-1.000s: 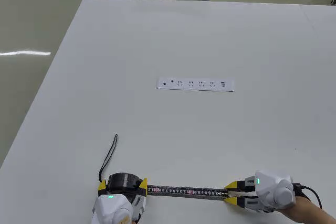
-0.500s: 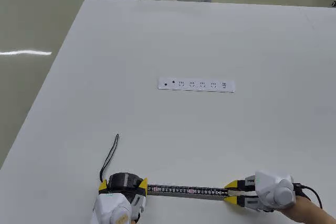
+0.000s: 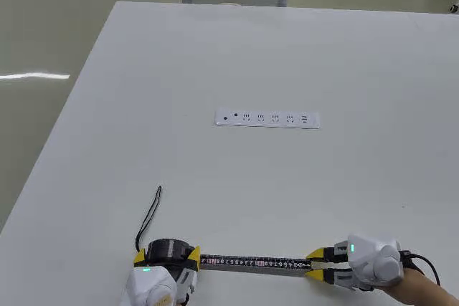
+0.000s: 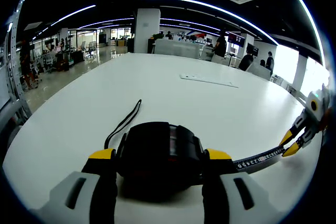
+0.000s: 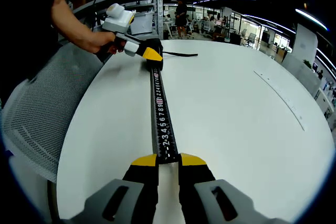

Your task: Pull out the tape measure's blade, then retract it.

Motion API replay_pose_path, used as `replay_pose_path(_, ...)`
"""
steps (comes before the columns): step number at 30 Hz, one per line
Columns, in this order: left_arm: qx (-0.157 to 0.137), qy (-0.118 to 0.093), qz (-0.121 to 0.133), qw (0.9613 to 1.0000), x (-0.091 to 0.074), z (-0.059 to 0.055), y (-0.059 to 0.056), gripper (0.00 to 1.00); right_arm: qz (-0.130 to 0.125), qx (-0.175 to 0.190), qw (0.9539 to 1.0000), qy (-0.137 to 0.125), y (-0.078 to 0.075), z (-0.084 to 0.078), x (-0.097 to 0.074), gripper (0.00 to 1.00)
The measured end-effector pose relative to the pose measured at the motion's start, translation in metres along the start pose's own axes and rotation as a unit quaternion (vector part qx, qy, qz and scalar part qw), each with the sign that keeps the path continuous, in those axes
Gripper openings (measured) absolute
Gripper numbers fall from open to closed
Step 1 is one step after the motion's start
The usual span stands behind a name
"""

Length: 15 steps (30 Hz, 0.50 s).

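Well nearer the person than the power strip (image 3: 267, 117), the left gripper (image 3: 166, 256) clamps the black tape measure case (image 4: 160, 153) on the white table (image 3: 215, 55). The right gripper (image 5: 168, 161), jaws nearly closed, pinches the extended blade (image 5: 160, 114) at its tip.

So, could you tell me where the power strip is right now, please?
In the head view the white power strip lies flat on the table, well beyond the tape blade stretched between the left gripper and right gripper at the near edge.
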State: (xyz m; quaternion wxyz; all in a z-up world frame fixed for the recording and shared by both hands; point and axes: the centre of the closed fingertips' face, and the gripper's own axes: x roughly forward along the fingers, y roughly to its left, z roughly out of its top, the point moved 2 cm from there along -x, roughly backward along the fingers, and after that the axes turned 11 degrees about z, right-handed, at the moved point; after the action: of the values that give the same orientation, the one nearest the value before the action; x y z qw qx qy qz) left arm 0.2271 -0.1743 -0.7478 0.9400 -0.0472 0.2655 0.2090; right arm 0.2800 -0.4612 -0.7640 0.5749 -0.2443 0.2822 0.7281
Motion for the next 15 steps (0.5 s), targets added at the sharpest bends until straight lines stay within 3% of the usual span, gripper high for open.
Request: replay_pose_path(15, -0.012, 0.002, -0.002, 0.9999, 0.0005, 0.0005, 0.001, 0.63, 0.006, -0.005, 1.0, -0.003, 0.0018, 0.0094, 0.0047, 0.12)
